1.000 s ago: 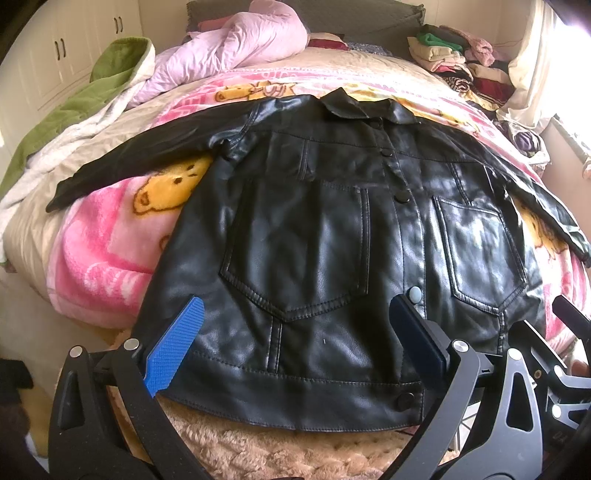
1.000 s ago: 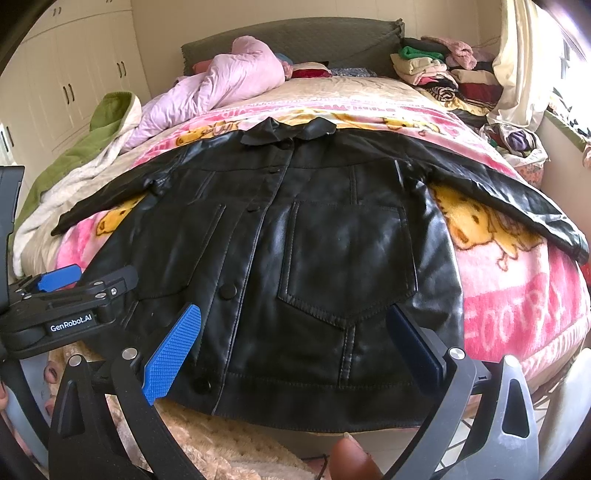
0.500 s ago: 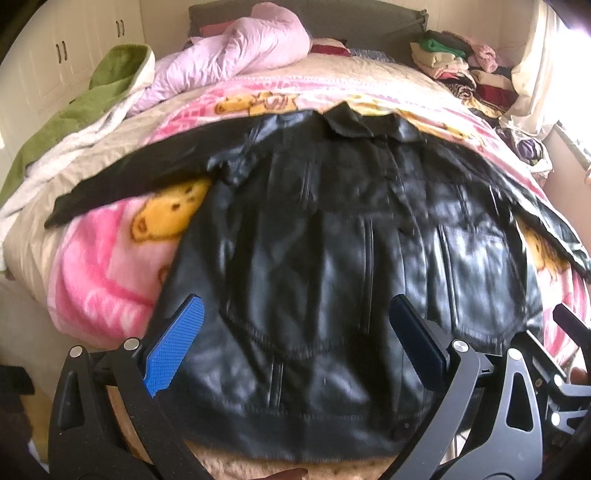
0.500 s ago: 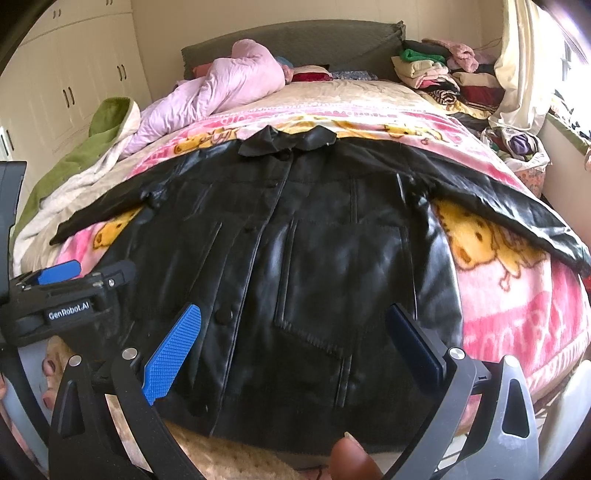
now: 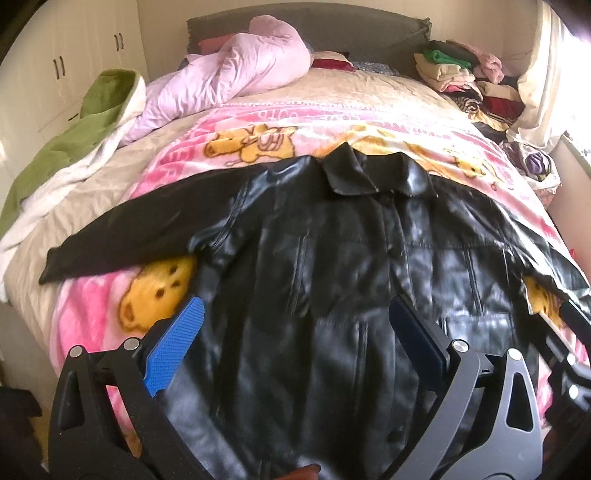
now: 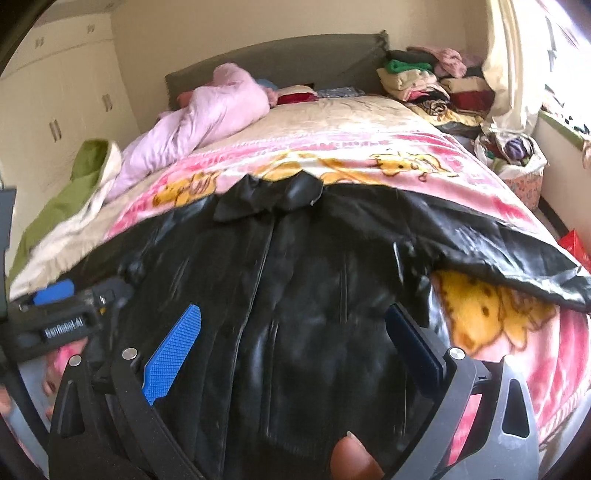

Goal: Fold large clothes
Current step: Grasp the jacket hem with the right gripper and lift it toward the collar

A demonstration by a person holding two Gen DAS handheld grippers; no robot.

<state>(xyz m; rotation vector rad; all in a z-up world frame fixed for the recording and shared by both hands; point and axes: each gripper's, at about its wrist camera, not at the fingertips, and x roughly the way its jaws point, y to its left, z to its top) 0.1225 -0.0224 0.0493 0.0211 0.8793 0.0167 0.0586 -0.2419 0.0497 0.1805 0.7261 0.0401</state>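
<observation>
Jacket (image 5: 332, 295) fills my left wrist view's centre and lower half, spread front-up on the blanket (image 5: 110, 314); my left gripper (image 5: 295, 343) gapes empty above it. Right wrist view: right gripper (image 6: 295, 347) likewise spread wide. Folding hasn't begun, I judge; next, pinch a sleeve (image 6: 498, 254).

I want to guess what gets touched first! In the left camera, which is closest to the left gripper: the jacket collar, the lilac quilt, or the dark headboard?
1. Jacket collar, middle of the bed.
2. Lilac quilt, farther back, left.
3. Dark headboard, at the very back.
</observation>
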